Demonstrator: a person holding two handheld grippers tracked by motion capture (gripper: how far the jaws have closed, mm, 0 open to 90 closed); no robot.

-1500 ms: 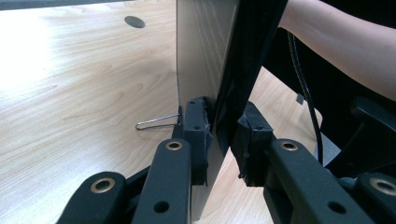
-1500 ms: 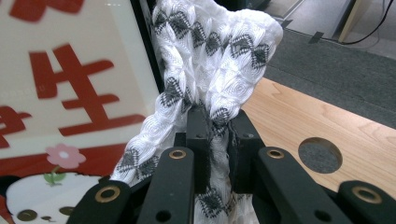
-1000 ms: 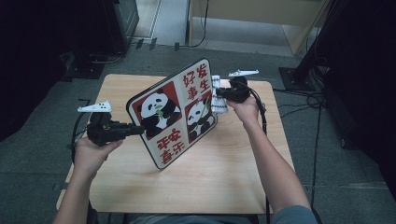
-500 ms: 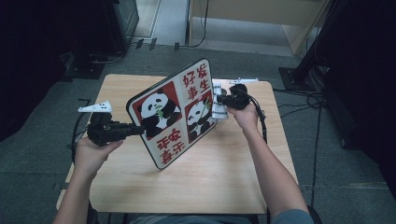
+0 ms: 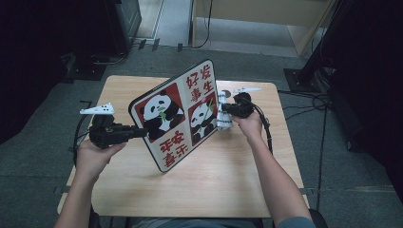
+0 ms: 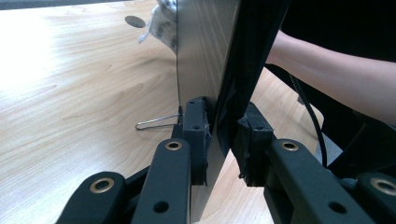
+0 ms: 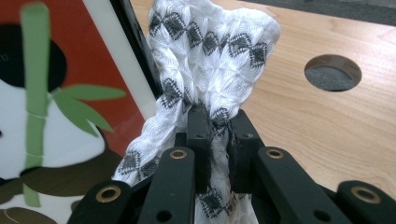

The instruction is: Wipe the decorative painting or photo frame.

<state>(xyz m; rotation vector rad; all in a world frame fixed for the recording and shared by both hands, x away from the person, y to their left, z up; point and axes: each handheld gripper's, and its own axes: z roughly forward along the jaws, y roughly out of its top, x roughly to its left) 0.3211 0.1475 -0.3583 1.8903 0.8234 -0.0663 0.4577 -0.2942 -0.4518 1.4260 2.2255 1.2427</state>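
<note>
High view: left tool (image 5: 142,131) pinches one panda board (image 5: 176,114), right tool (image 5: 225,109) pinches one cloth (image 5: 223,118).

A lab-like room: bare wooden table (image 5: 228,180), grey carpet (image 5: 47,142), trailing floor cables (image 5: 304,102).

1 panda sign (image 5: 176,116), 1 patterned cloth (image 5: 223,114), 2 hand-held grippers, left (image 5: 138,132) and right (image 5: 223,108), 1 counter (image 5: 214,180).

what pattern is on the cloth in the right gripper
White cloth with rows of black diamond shapes, clearest in the right gripper view.
</note>
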